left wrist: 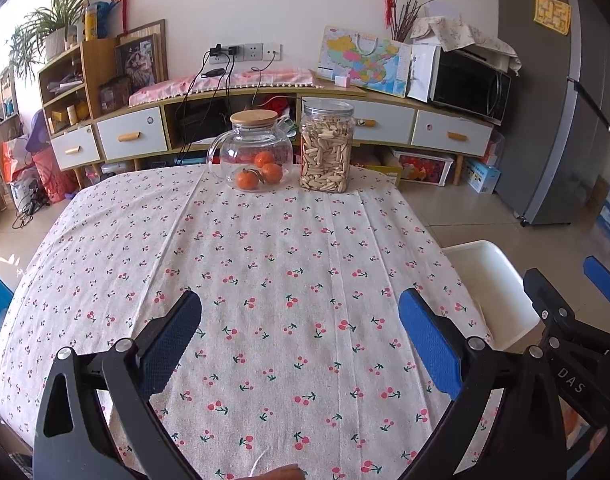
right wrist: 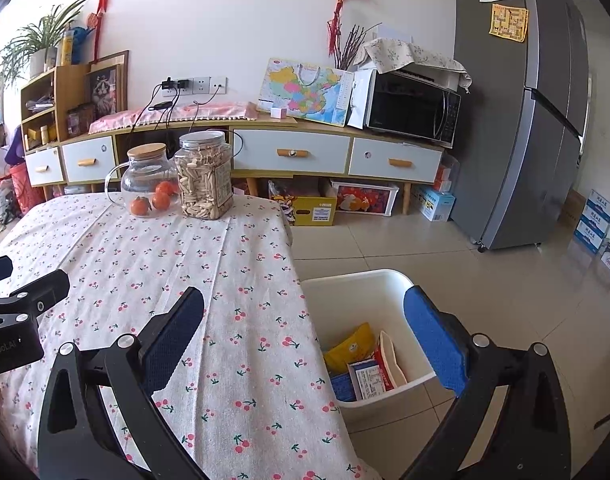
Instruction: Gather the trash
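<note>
Seemingly done: wrappers point(right wrist: 363, 364) lie in the bin point(right wrist: 389, 280) below the right gripper point(right wrist: 305, 344); both grippers' fingers open, empty.

Occlusions and cut-offs, both wrist views

White bin point(right wrist: 357, 284): near-left corner hidden behind the bench point(right wrist: 241, 320) cloth; a blue packet point(right wrist: 343, 386) inside is partly covered by a printed packet point(right wrist: 369, 378), text too small to read. In the left view, the bin point(left wrist: 489, 280) interior is not visible; right claw point(left wrist: 577, 304) cut off by the frame edge.

bare tablecloth point(left wrist: 289, 264), jars point(left wrist: 326, 146) at far edge
</note>
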